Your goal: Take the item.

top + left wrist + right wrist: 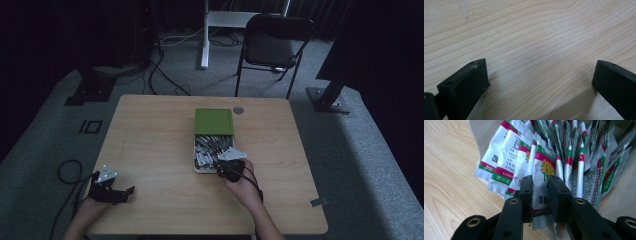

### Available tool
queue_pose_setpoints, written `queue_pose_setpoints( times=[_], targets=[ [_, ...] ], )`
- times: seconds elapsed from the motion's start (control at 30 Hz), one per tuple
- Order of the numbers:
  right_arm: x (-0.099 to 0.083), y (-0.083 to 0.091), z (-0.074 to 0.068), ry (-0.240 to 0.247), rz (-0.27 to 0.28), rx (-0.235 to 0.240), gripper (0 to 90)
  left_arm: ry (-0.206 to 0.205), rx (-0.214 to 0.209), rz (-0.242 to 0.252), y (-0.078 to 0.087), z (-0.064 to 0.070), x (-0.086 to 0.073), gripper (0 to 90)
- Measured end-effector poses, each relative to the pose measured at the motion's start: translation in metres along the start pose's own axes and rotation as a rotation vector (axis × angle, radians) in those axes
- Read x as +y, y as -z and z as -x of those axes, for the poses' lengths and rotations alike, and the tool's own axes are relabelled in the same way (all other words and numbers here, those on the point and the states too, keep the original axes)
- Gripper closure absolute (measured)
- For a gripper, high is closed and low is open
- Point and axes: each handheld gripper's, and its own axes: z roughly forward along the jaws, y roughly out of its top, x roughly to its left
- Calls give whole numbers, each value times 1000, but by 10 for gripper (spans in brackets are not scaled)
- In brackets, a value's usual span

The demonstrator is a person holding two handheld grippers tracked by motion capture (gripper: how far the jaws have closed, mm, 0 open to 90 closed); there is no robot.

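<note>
Two tongs, right tongs (540, 195) pinching packet (543, 173)

A light wooden tabletop (155, 150) stands on grey carpet (350, 150). Near its far edge lies 1 small round grey disc (238, 110). Behind the tabletop stands 1 dark folding chair (274, 45), and beside it a white stand leg (204, 35). Black cables (160, 75) lie on the carpet.
</note>
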Motion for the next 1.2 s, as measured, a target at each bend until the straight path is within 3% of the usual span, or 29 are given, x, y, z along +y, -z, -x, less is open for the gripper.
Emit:
queue_pose_setpoints(
  times=[0.13,0.33,0.5,0.87,1.2],
  targets=[
    [0,-1,-1,-8,-3,-8,746,0,0,0,0,0,0,14],
    [-1,-5,-3,-19,-32,-38,864,-1,0,-1,0,0,0,14],
    [-1,-1,-1,-33,-26,-48,888,-1,0,-1,0,0,0,14],
    [5,13,2,-68,1,-7,892,0,0,0,0,0,0,14],
    [13,29,0,-82,62,14,893,0,0,0,0,0,0,14]
  ],
)
